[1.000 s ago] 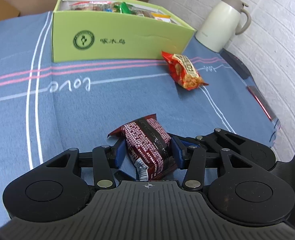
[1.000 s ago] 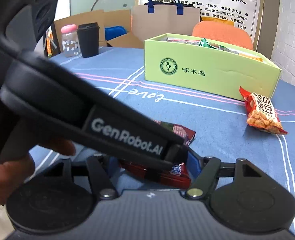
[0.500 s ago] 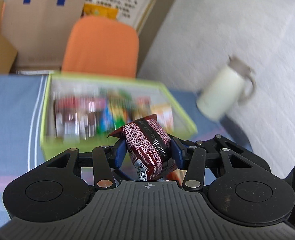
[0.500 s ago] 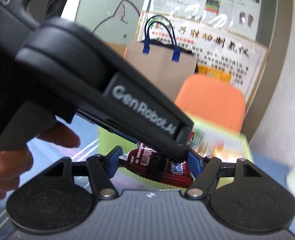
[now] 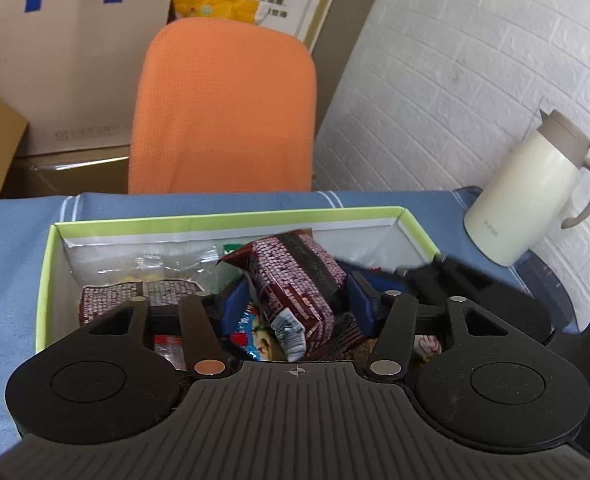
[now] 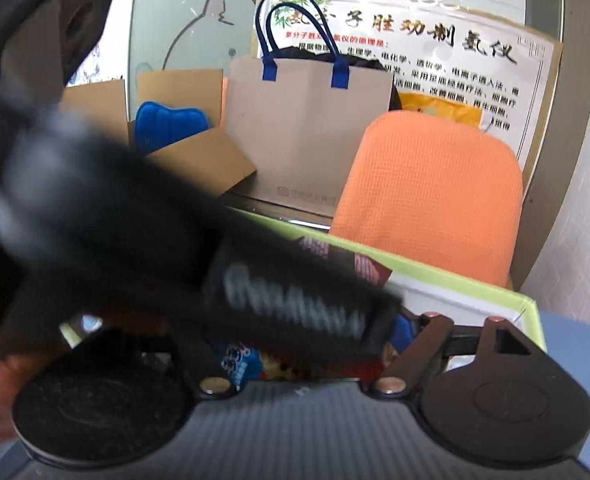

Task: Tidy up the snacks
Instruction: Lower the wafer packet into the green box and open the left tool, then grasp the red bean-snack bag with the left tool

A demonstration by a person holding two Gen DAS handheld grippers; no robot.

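Nearest the left wrist camera, the left claw (image 5: 297,300) hangs over the open green box (image 5: 231,216), a dark red snack packet (image 5: 295,280) standing upright between its blue pads (image 5: 235,304). The jaws are opening: a gap shows on the left pad's side, while on the right the packet seems barely to brush the pad, so the grip looks released or nearly so. Under the packet lie the snacks already in the box (image 5: 251,334), among them a second dark red packet (image 5: 135,296) at the left and a clear bag towards the back wall.

In the right wrist view the right claw (image 6: 295,344) is also over the box, its jaws opening wide. A blurred black tool body crosses in front of it and hides the left finger; a dark red wrapper (image 6: 359,368) shows low between the fingers, but whether anything presses on it cannot be told.

Beyond the box stretch the blue cloth of the worktop (image 5: 11,232), a cream jug (image 5: 531,196) at the right corner, then an orange chair (image 5: 223,108) and a paper bag (image 5: 75,60).

The step in hand appears to be the drop into the box. Next, each claw likely needs to let go fully and lift clear of the rim, without dragging wrappers out.
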